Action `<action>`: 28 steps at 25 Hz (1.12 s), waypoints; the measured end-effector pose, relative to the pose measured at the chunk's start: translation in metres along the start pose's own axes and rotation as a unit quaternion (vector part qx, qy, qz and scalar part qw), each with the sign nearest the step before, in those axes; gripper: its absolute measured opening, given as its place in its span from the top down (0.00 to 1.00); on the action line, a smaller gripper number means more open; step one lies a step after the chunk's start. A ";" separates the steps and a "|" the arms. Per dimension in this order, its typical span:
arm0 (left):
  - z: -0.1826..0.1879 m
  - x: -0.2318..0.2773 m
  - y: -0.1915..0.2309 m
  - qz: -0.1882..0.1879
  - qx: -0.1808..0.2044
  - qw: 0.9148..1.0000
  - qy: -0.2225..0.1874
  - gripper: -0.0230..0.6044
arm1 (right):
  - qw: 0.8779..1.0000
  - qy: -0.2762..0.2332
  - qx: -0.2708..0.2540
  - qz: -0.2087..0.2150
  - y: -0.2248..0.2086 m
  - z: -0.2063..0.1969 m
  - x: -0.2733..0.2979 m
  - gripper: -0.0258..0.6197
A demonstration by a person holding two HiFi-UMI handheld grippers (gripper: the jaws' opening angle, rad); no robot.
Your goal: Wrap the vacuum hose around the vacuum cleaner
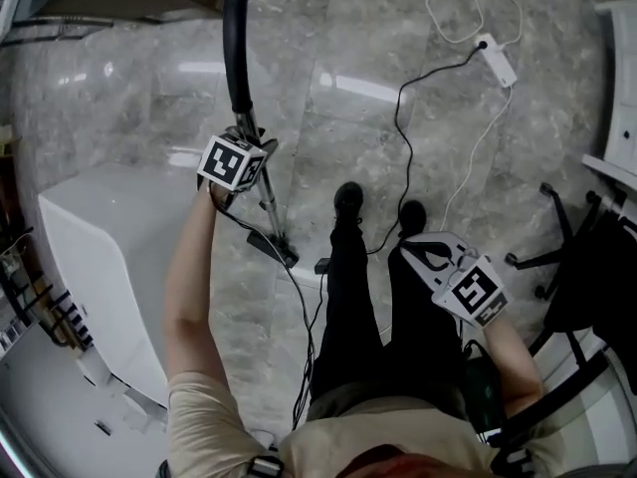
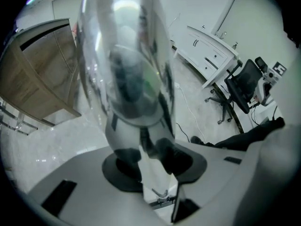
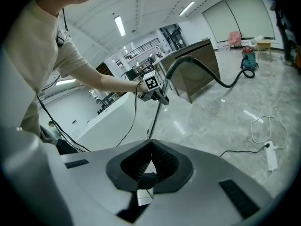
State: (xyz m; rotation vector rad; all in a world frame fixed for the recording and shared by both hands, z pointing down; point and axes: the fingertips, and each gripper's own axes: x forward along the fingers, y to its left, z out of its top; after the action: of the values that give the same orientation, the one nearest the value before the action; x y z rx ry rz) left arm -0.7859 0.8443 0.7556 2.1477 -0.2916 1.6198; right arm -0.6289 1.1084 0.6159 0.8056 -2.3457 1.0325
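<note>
Step in hand: collecting hose end, wrapping not yet started. My left gripper [image 1: 246,137] is clamping shiny metal wand tube [image 2: 124,55], just below black flexible hose [image 1: 236,38]. My right gripper [image 3: 149,161] is hanging closed, empty. Teal canister vacuum cleaner [image 3: 248,59] is standing well apart across grey stone floor [image 1: 557,98]. Next, I judge: carrying wand to canister, right jaws opening for hose.
</note>
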 end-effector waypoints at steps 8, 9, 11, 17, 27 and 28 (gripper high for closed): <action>0.076 -0.056 0.032 0.069 -0.022 0.991 -0.114 0.74 | 0.999 -0.003 -0.022 -0.048 0.019 0.040 -0.015 0.96; 0.085 -0.063 0.035 0.076 -0.025 0.989 -0.125 0.74 | 0.998 -0.002 -0.027 -0.055 0.021 0.046 -0.018 0.96; 0.104 -0.077 0.039 0.084 -0.028 0.986 -0.142 0.75 | 0.997 -0.006 -0.028 -0.069 0.023 0.060 -0.027 0.96; 0.161 -0.133 0.049 0.102 -0.043 0.975 -0.190 0.75 | 0.993 -0.074 0.035 -0.084 0.033 0.110 -0.053 0.96; 0.242 -0.215 -0.008 0.078 -0.074 0.952 -0.287 0.75 | 0.988 -0.101 0.051 -0.106 0.073 0.149 -0.078 0.96; 0.249 -0.219 -0.017 0.073 -0.074 0.951 -0.291 0.75 | 0.987 -0.105 0.055 -0.106 0.076 0.152 -0.081 0.96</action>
State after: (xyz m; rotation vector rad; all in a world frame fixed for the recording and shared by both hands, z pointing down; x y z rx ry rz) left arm -0.6289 0.7252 0.4882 2.4838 -0.7380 0.9518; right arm -0.6457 1.0603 0.4349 1.2312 -2.3234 1.0352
